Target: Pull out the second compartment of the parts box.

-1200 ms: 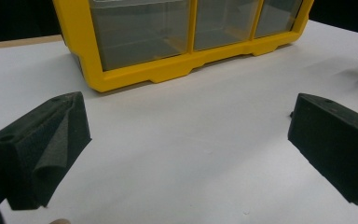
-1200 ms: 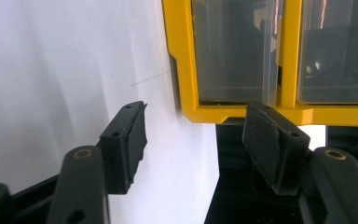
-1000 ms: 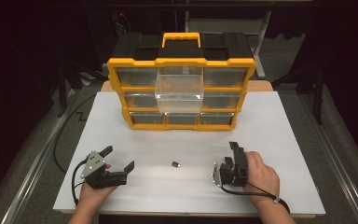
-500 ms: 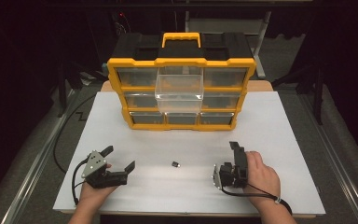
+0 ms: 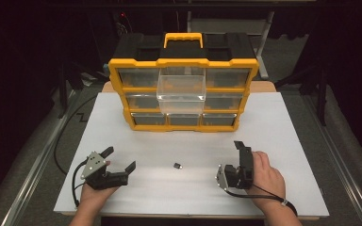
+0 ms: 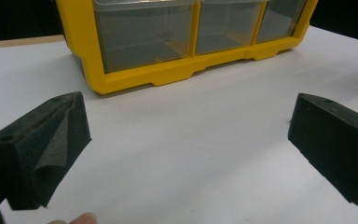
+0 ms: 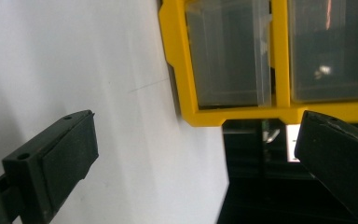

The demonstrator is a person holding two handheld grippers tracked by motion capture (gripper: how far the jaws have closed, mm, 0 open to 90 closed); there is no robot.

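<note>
Right gripper: held in the person's right hand at the near right of the white board, turned on its side; its jaws have just been opening and stand wide apart with nothing between them. In the right gripper view they frame the board and a corner of the organizer.
Left gripper: held in the left hand at the near left of the board, jaws spread wide and empty, pointing toward the organizer's bottom row.
Small dark part: lies flat on the board between the two grippers, apart from both, somewhat nearer the right one; too small to tell what it is.
Organizer: a yellow-framed case with a black top and yellow handle, standing upright at the far side of the board, rows of clear drawers facing the person.
Clear drawer: the upper middle one, pulled partway out of the frame and jutting forward above the lower rows.
Board: covers the table, touching the organizer's base.
</note>
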